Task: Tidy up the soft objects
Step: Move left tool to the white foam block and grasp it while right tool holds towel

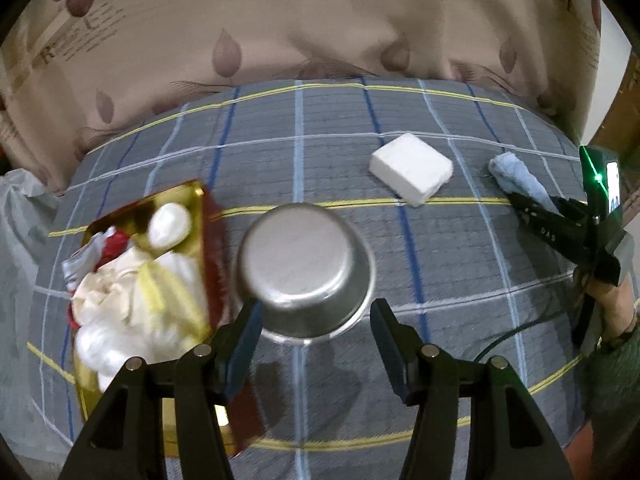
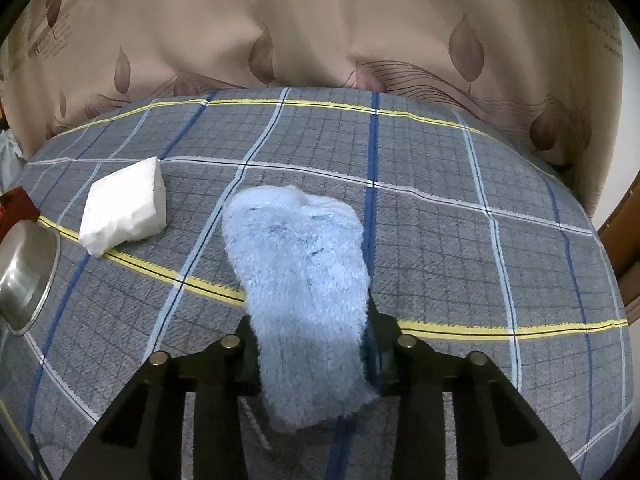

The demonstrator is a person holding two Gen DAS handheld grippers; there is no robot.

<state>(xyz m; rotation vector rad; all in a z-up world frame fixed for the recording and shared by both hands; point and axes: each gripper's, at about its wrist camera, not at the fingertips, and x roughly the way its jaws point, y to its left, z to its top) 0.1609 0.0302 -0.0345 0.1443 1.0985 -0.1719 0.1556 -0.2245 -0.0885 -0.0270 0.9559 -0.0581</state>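
My right gripper is shut on a fluffy light-blue sock, which sticks out forward over the plaid cloth; the sock also shows in the left wrist view, held in the right gripper at the far right. A white foam block lies on the cloth, left of the sock in the right wrist view. My left gripper is open, just above the near rim of an upturned steel bowl. A gold tray at the left holds white and cream soft items.
The plaid cloth covers the table. A beige leaf-patterned curtain hangs behind it. The steel bowl's rim shows at the left edge of the right wrist view. A plastic bag lies at the far left.
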